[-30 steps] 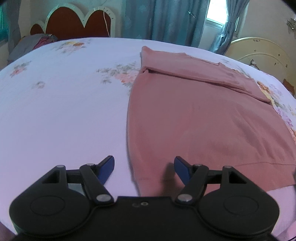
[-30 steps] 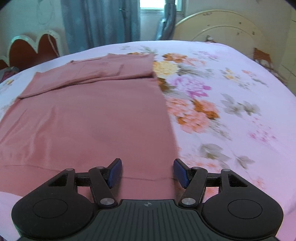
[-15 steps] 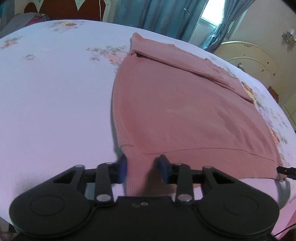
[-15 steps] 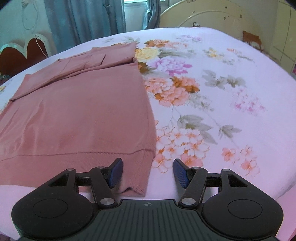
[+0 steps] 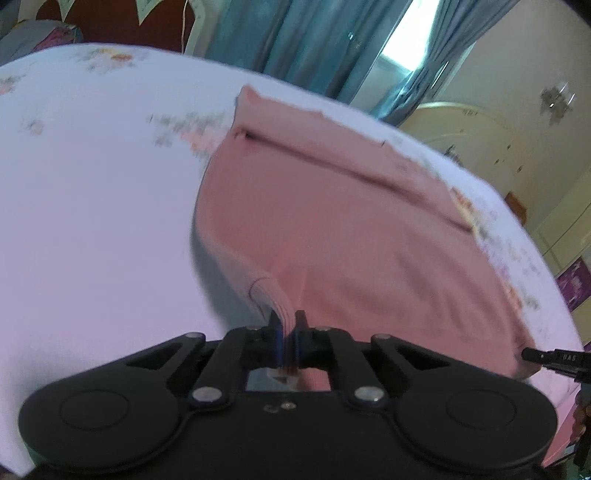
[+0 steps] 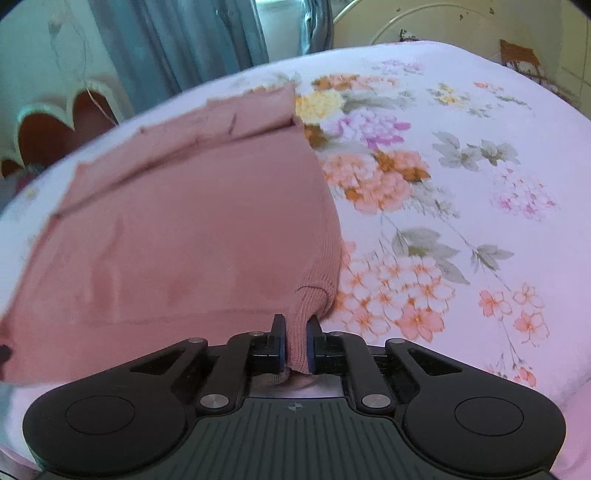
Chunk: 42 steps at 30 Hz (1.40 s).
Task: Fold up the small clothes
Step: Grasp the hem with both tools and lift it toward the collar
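**Both claws pinch the near hem of a pink top on a flowered bed**

Left wrist view: A bed [image 5: 92, 192] with a pale sheet printed with faint flowers fills most of the picture. Behind it hang blue curtains [image 5: 295, 40] beside a bright window, and a dark red headboard [image 5: 107, 22] with a scalloped white edge stands at the far left. A cream cabinet [image 5: 480, 129] sits past the bed's far right edge. The picture is blurred. The pink top [image 5: 351, 229] lies spread on the sheet, its far part folded over in a band. The left claw [image 5: 287, 328] has just closed, and its blue pads grip the ribbed near-left corner of the top, which rises off the sheet into the jaws. At the right edge the dark tip of the other claw [image 5: 554, 358] meets the top's near-right corner.

Right wrist view: Here the sheet [image 6: 461, 184] shows large orange, pink and yellow flowers with grey-green leaves. Blue curtains [image 6: 177, 44] and the scalloped headboard [image 6: 55, 122] stand at the back left. The top [image 6: 184, 229] lies left of centre. The right claw [image 6: 295, 341] has just closed too, and its pads clamp the ribbed near-right corner, pulled up in a small bunch.
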Motion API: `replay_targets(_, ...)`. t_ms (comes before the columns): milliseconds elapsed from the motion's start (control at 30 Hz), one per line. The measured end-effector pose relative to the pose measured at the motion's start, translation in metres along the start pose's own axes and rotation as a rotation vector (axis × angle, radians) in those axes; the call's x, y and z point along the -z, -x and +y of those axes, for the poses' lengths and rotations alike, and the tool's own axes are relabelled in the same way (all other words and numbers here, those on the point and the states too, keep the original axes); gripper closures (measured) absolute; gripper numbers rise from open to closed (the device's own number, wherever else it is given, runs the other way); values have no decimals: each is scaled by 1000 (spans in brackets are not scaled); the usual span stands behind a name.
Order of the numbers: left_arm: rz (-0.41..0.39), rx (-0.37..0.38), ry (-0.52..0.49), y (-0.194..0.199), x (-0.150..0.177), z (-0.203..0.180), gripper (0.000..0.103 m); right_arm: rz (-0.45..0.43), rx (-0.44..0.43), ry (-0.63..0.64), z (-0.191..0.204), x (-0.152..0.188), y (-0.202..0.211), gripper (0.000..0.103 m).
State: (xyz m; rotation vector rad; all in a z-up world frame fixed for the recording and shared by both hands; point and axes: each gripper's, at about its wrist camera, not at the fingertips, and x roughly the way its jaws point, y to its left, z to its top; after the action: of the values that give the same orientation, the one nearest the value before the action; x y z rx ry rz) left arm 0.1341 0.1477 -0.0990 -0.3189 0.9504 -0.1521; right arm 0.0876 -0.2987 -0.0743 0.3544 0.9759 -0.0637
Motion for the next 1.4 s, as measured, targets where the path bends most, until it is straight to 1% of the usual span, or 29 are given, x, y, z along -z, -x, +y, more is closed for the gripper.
replay_targets(133,-59,40,3,5,-24,-9,98,-49,-34,-13,6,-22,14,93)
replay_targets(233,-111,65,-3,4,-49,-16,98,-93,-48,0,13,-42,20,93)
replay_targets(367,-166,79,-10,-5,-82,-22,98,-142,-66,9,21,-74,15,93)
replay_targets(567,-219,74,2,-37,-131,-27,98,-211,-86,-3,26,-133,-7,93)
replay_targets(767,-248,68,0,-72,-179,-33,98,-253,-102,-37,28,-196,-47,93)
replay_targets(933,-265,45,-12,-105,-218,-39,98,-242,-110,-58,28,-245,-91,93)
replay_targets(1000,-264,33,4,-119,-229,-37,98,-226,-117,-79,27,-264,-113,93)
replay_targets(1100,-255,-8,40,-147,-250,-32,98,-189,-131,-138,21,-287,-149,93)
replay_targets(1233,-216,-73,67,-186,-267,-24,98,-143,-128,-181,18,-308,-193,93)
replay_targets(1400,-166,-150,31,-227,-273,-26,98,-86,-94,-188,16,-318,-240,93)
